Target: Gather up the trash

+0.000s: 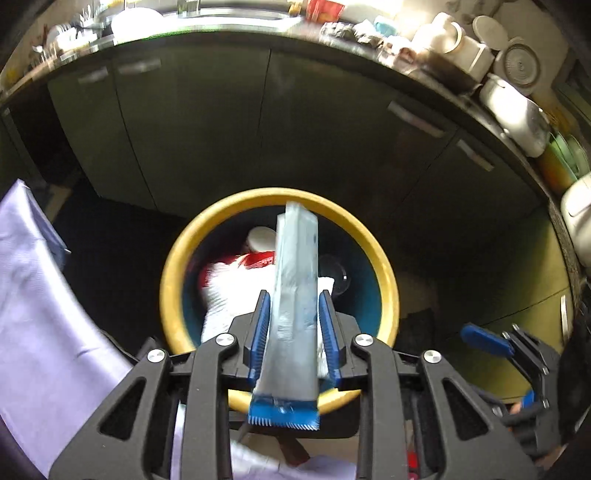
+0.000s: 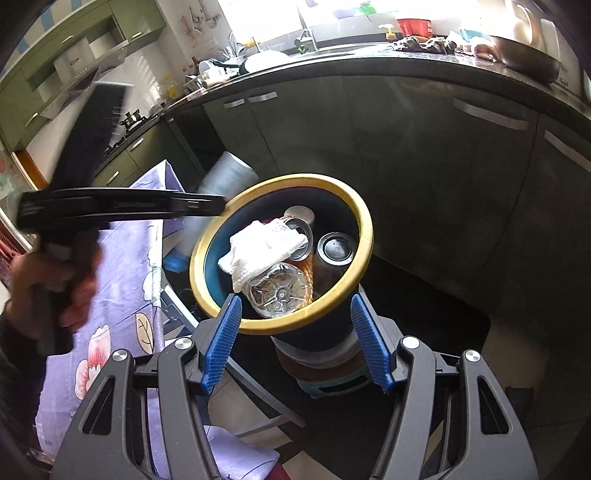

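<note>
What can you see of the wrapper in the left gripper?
The wrapper is a long, flat, pale blue-grey sachet, seemingly plastic film, with a darker blue serrated seal at its near end. It is crinkled and looks empty. The left gripper pinches it between its blue pads; its far end points over the open yellow-rimmed trash bin. It touches nothing else visible.

Home kitchen: green cabinets (image 2: pixel 303 122), gas stove (image 2: pixel 131 120), sink faucet (image 2: pixel 306 31).

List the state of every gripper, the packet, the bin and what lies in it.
left gripper: shut on the packet
packet: held lengthwise above the bin, blue end toward the camera
right gripper: open, empty
trash bin: open, partly filled
white tissue: crumpled, on top
plastic bottle: lying in the bin, base showing
</note>
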A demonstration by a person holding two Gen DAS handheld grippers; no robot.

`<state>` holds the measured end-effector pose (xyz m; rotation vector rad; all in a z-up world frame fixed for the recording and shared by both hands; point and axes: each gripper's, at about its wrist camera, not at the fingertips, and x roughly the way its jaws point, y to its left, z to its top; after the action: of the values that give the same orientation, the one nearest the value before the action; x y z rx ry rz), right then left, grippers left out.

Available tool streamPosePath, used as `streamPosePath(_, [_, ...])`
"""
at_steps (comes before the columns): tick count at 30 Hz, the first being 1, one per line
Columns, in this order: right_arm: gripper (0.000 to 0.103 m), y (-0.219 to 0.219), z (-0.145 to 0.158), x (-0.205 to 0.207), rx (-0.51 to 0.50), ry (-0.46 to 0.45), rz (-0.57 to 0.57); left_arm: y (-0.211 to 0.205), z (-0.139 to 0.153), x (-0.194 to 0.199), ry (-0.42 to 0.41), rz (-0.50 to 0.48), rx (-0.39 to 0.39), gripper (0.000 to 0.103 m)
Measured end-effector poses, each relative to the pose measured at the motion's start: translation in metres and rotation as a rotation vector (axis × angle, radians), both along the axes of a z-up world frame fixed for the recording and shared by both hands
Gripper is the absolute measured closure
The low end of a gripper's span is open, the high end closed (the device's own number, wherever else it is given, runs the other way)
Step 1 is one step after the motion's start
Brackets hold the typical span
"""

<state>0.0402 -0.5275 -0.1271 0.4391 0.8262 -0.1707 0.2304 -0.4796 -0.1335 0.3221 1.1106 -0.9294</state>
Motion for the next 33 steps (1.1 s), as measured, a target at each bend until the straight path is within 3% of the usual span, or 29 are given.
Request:
streamPosePath(3, [0.041,0.002,0.001,0.001,0.000,0.000,0.006,-0.010,-0.013,0.012,0.021,0.008,-0.020,0.051])
streamPosePath(7, [0.041,0.009,0.007,0.002,-0.006,-0.010,0.022,-0.004,-0.006,0.012,0.000,0.022,-0.063,0.040])
streamPosePath(11, [0.038,0.018,0.011,-0.002,-0.010,-0.016,0.040,0.033,0.019,-0.014,-0.070,0.025,-0.131,0.022])
streamPosePath(13, [0.038,0.027,0.013,-0.003,-0.013,-0.018,0.058,0.068,0.038,-0.033,-0.142,0.054,-0.170,0.012])
streamPosePath(20, [0.035,0.076,0.022,0.000,-0.033,-0.036,0.170,0.199,0.081,-0.093,-0.301,0.231,-0.248,0.007])
streamPosePath(26, [0.029,0.110,0.033,-0.001,-0.069,-0.068,0.227,0.323,0.099,-0.144,-0.448,0.509,-0.222,0.007])
streamPosePath(33, [0.012,0.148,0.060,-0.017,-0.161,-0.126,0.263,0.404,0.109,-0.197,-0.540,0.736,-0.168,0.007])
